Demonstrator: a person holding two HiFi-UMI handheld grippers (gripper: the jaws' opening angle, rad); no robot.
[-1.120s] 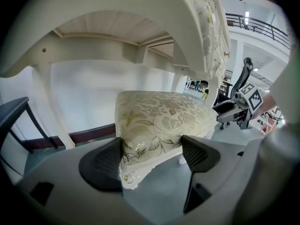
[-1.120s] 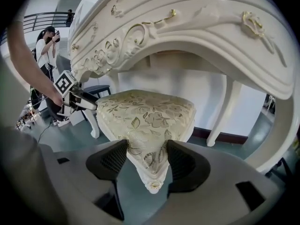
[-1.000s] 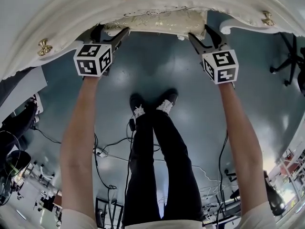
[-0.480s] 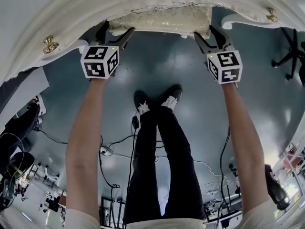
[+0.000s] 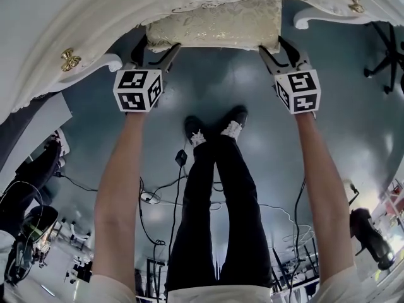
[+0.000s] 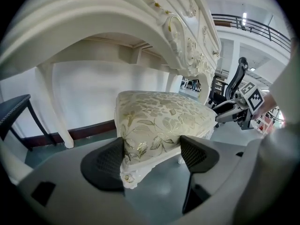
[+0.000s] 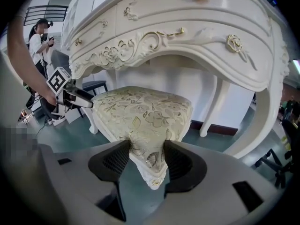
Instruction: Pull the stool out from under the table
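Stool [image 5: 214,27]: white frame, gold-flowered padded seat. It stands upright on the grey-green floor [image 5: 214,84] in the knee gap of the white table [image 5: 76,17]. The near edge of the seat shows past the table's carved front; the far part is under the top.

Left gripper [image 6: 152,149]: pinching the near left corner of the seat, one pad on each side of the corner, cloth against both.

Right gripper [image 7: 146,149]: jaws have just been closing. The near right corner of the seat is between them and both pads sit against the cloth, so it is clamped on that corner at a wide spread.

Both grippers angle downward, arms stretched forward.

Step in hand, my reading: the pull itself. Grips are set at both front corners and the stool is partway out. Not finished, since the back of the seat is beneath the table.

Next move calls for an even draw toward the person, both hands together, so the stool slides straight and does not swing into the table legs on either side. The grips are on rounded, padded corners and could slip off, so pressure must hold. The person's feet [image 5: 214,128] are just behind the line of pull, and cables [image 5: 158,194] lie on the floor further back; stepping back needs care.
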